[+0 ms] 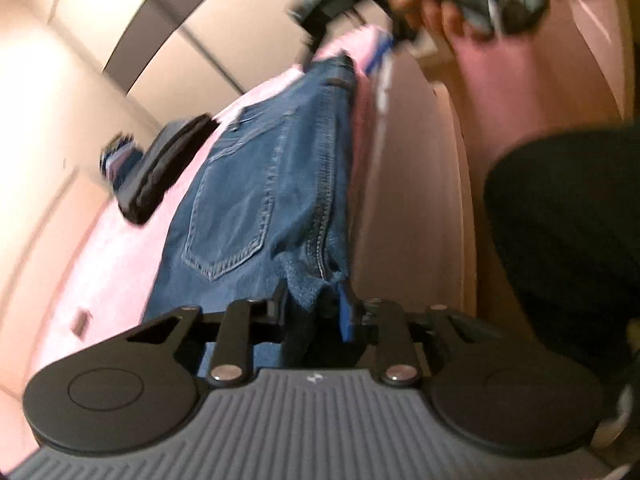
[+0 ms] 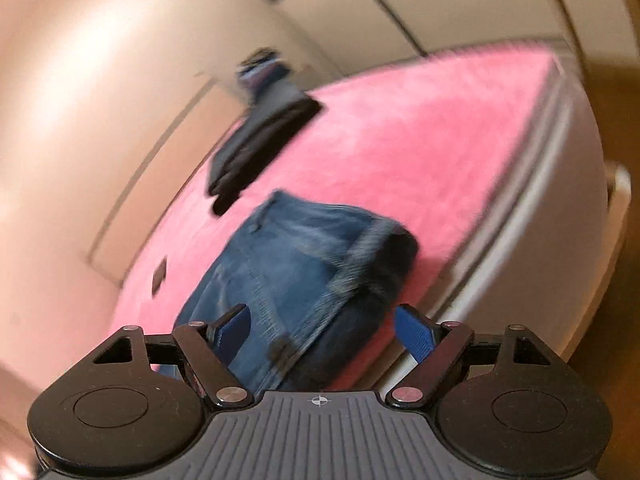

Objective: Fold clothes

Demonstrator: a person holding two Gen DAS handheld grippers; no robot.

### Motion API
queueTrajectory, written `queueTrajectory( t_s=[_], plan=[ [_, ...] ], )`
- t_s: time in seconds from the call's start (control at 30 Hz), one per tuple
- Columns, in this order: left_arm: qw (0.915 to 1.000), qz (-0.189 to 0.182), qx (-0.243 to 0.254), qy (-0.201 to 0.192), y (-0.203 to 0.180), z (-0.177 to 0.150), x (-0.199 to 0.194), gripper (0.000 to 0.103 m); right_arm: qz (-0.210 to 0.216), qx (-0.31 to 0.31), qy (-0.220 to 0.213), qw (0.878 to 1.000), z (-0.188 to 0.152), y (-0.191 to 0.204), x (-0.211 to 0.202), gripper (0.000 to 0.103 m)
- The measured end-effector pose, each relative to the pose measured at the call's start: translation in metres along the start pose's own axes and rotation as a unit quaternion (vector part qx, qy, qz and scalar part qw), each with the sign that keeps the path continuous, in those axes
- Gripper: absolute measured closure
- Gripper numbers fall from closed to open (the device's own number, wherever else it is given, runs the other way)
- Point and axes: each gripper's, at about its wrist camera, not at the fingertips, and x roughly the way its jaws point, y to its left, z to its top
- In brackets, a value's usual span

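The jeans (image 1: 256,184) on the pink blanket (image 2: 420,128) are pinched by the left gripper (image 1: 316,304); beside them the right gripper (image 2: 324,332) is held spread.

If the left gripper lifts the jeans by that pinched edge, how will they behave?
Probably floppy: the jeans drape and bunch at the left gripper. Likely heavy for their size, given thick stitched denim in stacked layers. The fold may fall open, since the right gripper stands open around it.

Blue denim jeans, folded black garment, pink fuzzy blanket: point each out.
Blue denim jeans (image 1: 236,216): left wrist view, back pocket.
Folded black garment (image 2: 256,148): right wrist view, top face.
Pink fuzzy blanket (image 2: 420,128): right wrist view, bare middle.
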Motion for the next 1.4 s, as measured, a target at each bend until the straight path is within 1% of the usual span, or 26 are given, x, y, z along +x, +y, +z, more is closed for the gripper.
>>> queueTrajectory(
  t_s=[0.03, 0.07, 0.1, 0.27, 0.3, 0.37, 0.4, 0.43, 0.53, 0.6, 0.67, 0.7, 0.8, 0.87, 0.93, 0.97, 1.0, 1.03, 1.07, 1.1, 1.13, 1.17, 1.2, 1.27, 1.37, 1.4],
  plan=[
    [0.9999, -0.004, -0.01, -0.004, 0.004, 0.0, -0.003, 0.087, 0.007, 0.021, -0.005, 1.0, 0.004, -0.005, 0.002, 0.059],
    [0.9997, -0.008, -0.02, -0.007, 0.008, -0.001, -0.006, 0.088, 0.014, 0.042, -0.009, 0.999, 0.007, -0.011, 0.004, 0.071],
    [0.9997, -0.012, -0.023, -0.006, 0.01, -0.001, -0.008, 0.089, 0.02, 0.06, -0.014, 0.998, 0.01, -0.016, 0.006, 0.077],
    [0.9995, -0.024, -0.013, 0.015, 0.005, -0.003, 0.001, 0.086, 0.0, 0.011, -0.03, 0.999, 0.009, -0.011, -0.001, 0.077],
    [0.9994, -0.025, -0.014, 0.019, 0.003, -0.005, 0.003, 0.085, -0.014, 0.017, -0.019, 1.0, 0.008, -0.017, 0.004, 0.076],
    [0.9993, -0.024, -0.021, 0.022, 0.001, -0.009, -0.002, 0.081, -0.013, 0.021, -0.016, 1.0, 0.01, -0.024, -0.001, 0.072],
    [0.9991, -0.022, -0.029, 0.022, 0.001, -0.011, -0.006, 0.08, -0.015, 0.021, -0.015, 1.0, 0.011, -0.026, -0.003, 0.06],
    [0.9989, -0.019, -0.037, 0.022, 0.002, -0.014, -0.011, 0.08, -0.033, 0.001, -0.025, 0.999, 0.012, -0.02, -0.012, 0.047],
    [0.9965, 0.0, -0.079, 0.029, 0.011, -0.03, -0.032, 0.08, -0.043, -0.062, -0.052, 0.996, 0.008, 0.005, -0.041, 0.046],
    [0.9931, 0.033, -0.105, 0.043, 0.018, -0.049, -0.051, 0.08, -0.031, -0.11, -0.058, 0.992, -0.003, 0.028, -0.054, 0.046],
    [0.9866, 0.072, -0.133, 0.062, 0.027, -0.073, -0.072, 0.079, -0.01, -0.161, -0.043, 0.986, -0.025, 0.053, -0.055, 0.046],
    [0.9813, 0.091, -0.153, 0.074, 0.033, -0.088, -0.081, 0.079, 0.003, -0.182, -0.031, 0.983, -0.036, 0.065, -0.052, 0.046],
    [0.9577, 0.154, -0.21, 0.122, 0.056, -0.138, -0.11, 0.078, 0.038, -0.247, 0.018, 0.968, -0.073, 0.097, -0.032, 0.046],
    [0.9387, 0.198, -0.23, 0.164, 0.069, -0.174, -0.129, 0.077, 0.04, -0.25, 0.054, 0.966, -0.091, 0.106, -0.012, 0.045],
    [0.9079, 0.241, -0.284, 0.192, 0.089, -0.212, -0.153, 0.077, 0.014, -0.231, 0.095, 0.968, -0.102, 0.114, 0.006, 0.044],
    [0.8903, 0.259, -0.319, 0.196, 0.1, -0.229, -0.164, 0.077, 0.002, -0.234, 0.096, 0.967, -0.106, 0.119, 0.007, 0.044],
    [0.869, 0.274, -0.363, 0.195, 0.111, -0.247, -0.177, 0.073, 0.0, -0.249, 0.092, 0.964, -0.11, 0.127, 0.009, 0.044],
    [0.8433, 0.288, -0.412, 0.189, 0.122, -0.265, -0.19, 0.069, 0.003, -0.265, 0.091, 0.96, -0.112, 0.134, 0.012, 0.043],
    [0.8166, 0.3, -0.459, 0.18, 0.133, -0.283, -0.201, 0.069, 0.008, -0.284, 0.089, 0.955, -0.116, 0.144, 0.013, 0.041],
    [0.7906, 0.311, -0.501, 0.167, 0.142, -0.3, -0.213, 0.069, 0.009, -0.298, 0.085, 0.951, -0.12, 0.153, 0.012, 0.033],
    [0.7618, 0.32, -0.543, 0.151, 0.15, -0.318, -0.223, 0.068, 0.01, -0.312, 0.08, 0.947, -0.124, 0.162, 0.012, 0.02],
    [0.7363, 0.327, -0.577, 0.135, 0.156, -0.334, -0.233, 0.068, 0.012, -0.325, 0.075, 0.943, -0.128, 0.17, 0.011, 0.016],
    [0.71, 0.333, -0.609, 0.118, 0.161, -0.349, -0.24, 0.068, 0.015, -0.335, 0.07, 0.939, -0.133, 0.177, 0.009, 0.015],
    [0.6535, 0.34, -0.672, 0.081, 0.171, -0.378, -0.25, 0.068, 0.03, -0.355, 0.07, 0.932, -0.143, 0.193, 0.012, 0.015],
    [0.5635, 0.328, -0.758, 0.023, 0.179, -0.424, -0.26, 0.068, 0.046, -0.382, 0.076, 0.92, -0.161, 0.211, 0.031, 0.015],
    [0.5411, 0.323, -0.776, 0.006, 0.181, -0.436, -0.263, 0.068, 0.05, -0.388, 0.078, 0.917, -0.166, 0.215, 0.037, 0.015]
  ],
)
